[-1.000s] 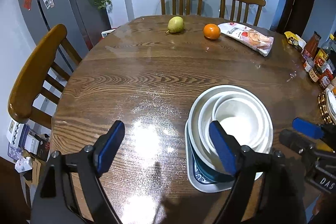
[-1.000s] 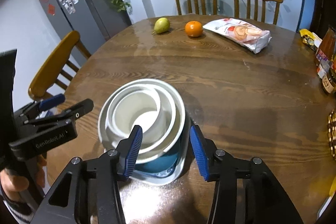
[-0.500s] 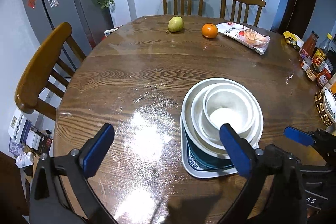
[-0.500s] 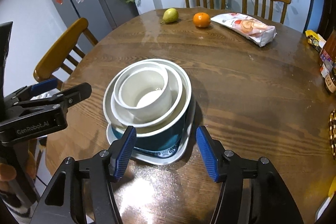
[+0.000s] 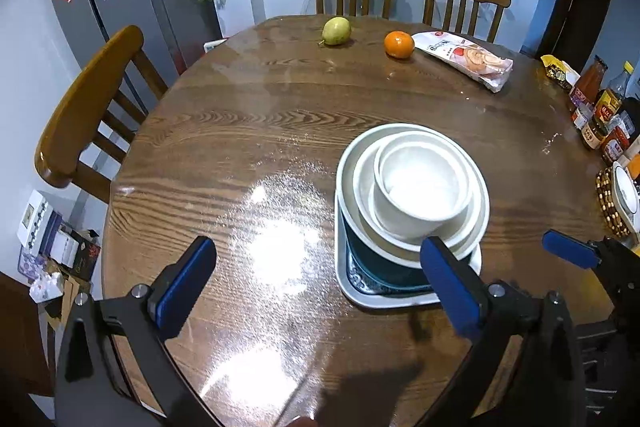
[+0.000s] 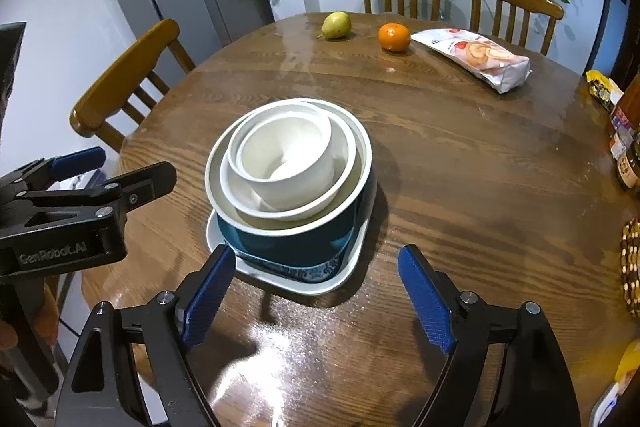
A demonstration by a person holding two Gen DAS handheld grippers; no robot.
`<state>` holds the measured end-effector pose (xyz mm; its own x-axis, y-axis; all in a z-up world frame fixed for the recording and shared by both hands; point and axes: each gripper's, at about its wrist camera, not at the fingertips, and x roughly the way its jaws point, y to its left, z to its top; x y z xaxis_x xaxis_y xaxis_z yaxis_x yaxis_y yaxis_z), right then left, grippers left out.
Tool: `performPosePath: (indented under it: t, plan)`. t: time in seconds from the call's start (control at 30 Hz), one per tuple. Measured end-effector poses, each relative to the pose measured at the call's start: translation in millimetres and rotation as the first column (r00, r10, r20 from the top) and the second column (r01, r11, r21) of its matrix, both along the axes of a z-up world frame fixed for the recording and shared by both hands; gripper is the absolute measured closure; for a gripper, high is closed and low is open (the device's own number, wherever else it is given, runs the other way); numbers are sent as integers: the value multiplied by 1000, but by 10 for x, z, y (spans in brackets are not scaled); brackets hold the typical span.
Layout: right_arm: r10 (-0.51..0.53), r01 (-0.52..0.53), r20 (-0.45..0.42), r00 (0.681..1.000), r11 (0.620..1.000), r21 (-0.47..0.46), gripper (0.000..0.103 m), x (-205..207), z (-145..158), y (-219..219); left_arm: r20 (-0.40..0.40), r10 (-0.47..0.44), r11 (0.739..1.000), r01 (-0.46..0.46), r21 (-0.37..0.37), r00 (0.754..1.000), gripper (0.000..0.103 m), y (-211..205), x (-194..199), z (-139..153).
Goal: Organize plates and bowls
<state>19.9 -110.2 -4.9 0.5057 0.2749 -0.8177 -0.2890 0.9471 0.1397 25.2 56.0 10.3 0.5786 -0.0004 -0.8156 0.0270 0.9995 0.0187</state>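
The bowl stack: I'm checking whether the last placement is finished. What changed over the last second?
Both grippers, left and right, backed away from the bowl stack and opened wider, holding nothing. The stack stayed nested on its plate; pear and orange unmoved.

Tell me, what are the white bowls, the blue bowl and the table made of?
The white bowls look like glazed ceramic: smooth, thick-rimmed and softly shiny, though melamine can't be ruled out. The blue bowl beneath them looks the same, dark teal glaze outside and white inside. The table looks like varnished wood: its grain lines show, and it mirrors the light.
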Motion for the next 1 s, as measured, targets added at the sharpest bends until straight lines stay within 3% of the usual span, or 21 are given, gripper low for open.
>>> performPosePath:
  t: [1.0]
  plan:
    - [-19, 16, -65, 998, 999, -46, 19, 83, -105, 10, -28, 29, 997, -27, 72, 999, 1, -22, -108, -117]
